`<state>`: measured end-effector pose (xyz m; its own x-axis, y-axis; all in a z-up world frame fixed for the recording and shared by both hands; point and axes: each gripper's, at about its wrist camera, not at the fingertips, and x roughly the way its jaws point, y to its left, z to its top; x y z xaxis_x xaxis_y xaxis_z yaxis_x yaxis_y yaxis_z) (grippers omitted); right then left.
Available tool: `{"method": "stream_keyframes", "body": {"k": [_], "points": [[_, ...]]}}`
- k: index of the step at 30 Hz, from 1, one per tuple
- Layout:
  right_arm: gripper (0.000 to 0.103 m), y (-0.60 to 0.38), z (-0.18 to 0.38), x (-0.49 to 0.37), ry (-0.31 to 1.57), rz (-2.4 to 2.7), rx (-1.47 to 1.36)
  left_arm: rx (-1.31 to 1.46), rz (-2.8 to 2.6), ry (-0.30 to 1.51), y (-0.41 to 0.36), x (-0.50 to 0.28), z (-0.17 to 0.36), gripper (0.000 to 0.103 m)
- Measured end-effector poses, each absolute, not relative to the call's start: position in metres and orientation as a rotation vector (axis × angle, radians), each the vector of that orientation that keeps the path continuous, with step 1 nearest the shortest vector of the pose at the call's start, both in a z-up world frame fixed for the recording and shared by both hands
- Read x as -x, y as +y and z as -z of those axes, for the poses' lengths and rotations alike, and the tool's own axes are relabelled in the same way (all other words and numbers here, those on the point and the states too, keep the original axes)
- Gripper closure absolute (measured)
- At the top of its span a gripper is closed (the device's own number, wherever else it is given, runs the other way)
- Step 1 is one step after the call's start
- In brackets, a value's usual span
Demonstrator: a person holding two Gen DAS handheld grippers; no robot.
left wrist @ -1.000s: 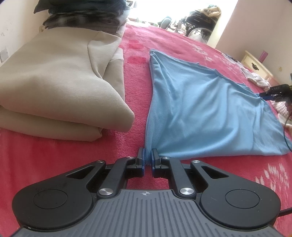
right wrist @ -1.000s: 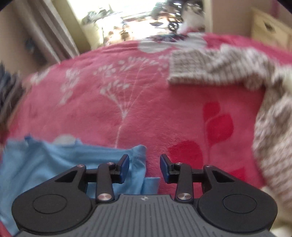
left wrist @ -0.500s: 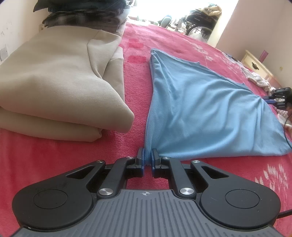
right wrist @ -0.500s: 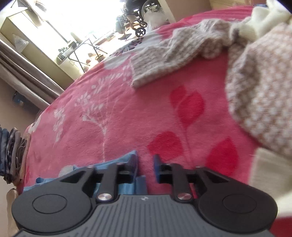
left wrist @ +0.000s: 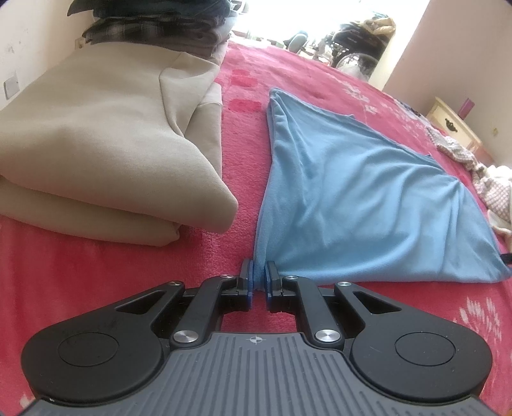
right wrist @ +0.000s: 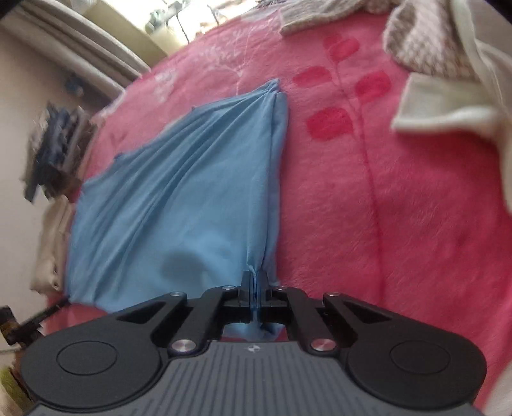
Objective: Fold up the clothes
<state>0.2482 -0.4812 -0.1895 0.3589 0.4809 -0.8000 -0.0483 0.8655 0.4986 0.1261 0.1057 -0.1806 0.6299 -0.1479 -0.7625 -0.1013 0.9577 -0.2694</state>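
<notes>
A light blue garment (left wrist: 355, 204) lies spread on the pink bedspread (left wrist: 112, 272), stretched into a rough triangle. My left gripper (left wrist: 258, 277) is shut on its near left corner. In the right wrist view the same blue garment (right wrist: 179, 198) runs away from me in long folds, and my right gripper (right wrist: 255, 288) is shut on its near right corner, with cloth bunched between the pads. The far point of the cloth rests flat on the bed.
A folded beige garment (left wrist: 105, 153) lies left of the blue one, with a stack of dark folded clothes (left wrist: 153, 28) behind it. Knitted and cream clothes (right wrist: 448, 64) lie heaped at the right. A bedside cabinet (left wrist: 454, 124) stands far right.
My right gripper closed on the blue garment's corner and swept sideways, pulling the cloth taut. The left gripper kept its grip and stayed put.
</notes>
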Motion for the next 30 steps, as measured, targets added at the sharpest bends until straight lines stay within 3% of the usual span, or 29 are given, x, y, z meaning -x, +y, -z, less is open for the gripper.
{"method": "stream_keyframes", "body": {"k": [5, 8, 9, 10, 15, 17, 21, 25, 27, 30], "points": [[0.101, -0.527, 0.205, -0.235, 1.144, -0.209, -0.656, 0.341, 0.024, 0.893, 0.110, -0.126, 0.181, 0.094], [0.082, -0.547, 0.203, -0.217, 1.124, -0.205, -0.859, 0.380, 0.034, 0.905, 0.115, -0.124, 0.177, 0.093], [0.061, -0.550, 0.202, -0.209, 1.116, -0.207, -0.916, 0.404, 0.035, 0.909, 0.118, -0.122, 0.175, 0.091], [0.052, -0.552, 0.203, -0.202, 1.109, -0.210, -0.970, 0.429, 0.032, 0.915, 0.121, -0.120, 0.172, 0.083], [0.049, -0.542, 0.218, -0.178, 1.179, -0.257, -1.130, 0.638, 0.072, 0.925, 0.126, -0.100, 0.173, 0.068], [0.049, -0.531, 0.227, -0.176, 1.228, -0.273, -1.124, 0.693, 0.079, 0.927, 0.122, -0.100, 0.180, 0.060], [0.047, -0.516, 0.242, -0.189, 1.248, -0.280, -1.121, 0.803, 0.026, 0.887, 0.123, -0.107, 0.191, 0.059], [0.052, -0.510, 0.242, -0.204, 1.193, -0.284, -1.115, 0.923, -0.022, 0.825, 0.131, -0.116, 0.198, 0.058], [0.063, -0.506, 0.244, -0.210, 1.178, -0.268, -1.097, 0.955, -0.040, 0.802, 0.132, -0.122, 0.201, 0.059], [0.092, -0.500, 0.248, -0.218, 1.154, -0.245, -1.070, 0.941, -0.069, 0.773, 0.128, -0.130, 0.201, 0.064]]}}
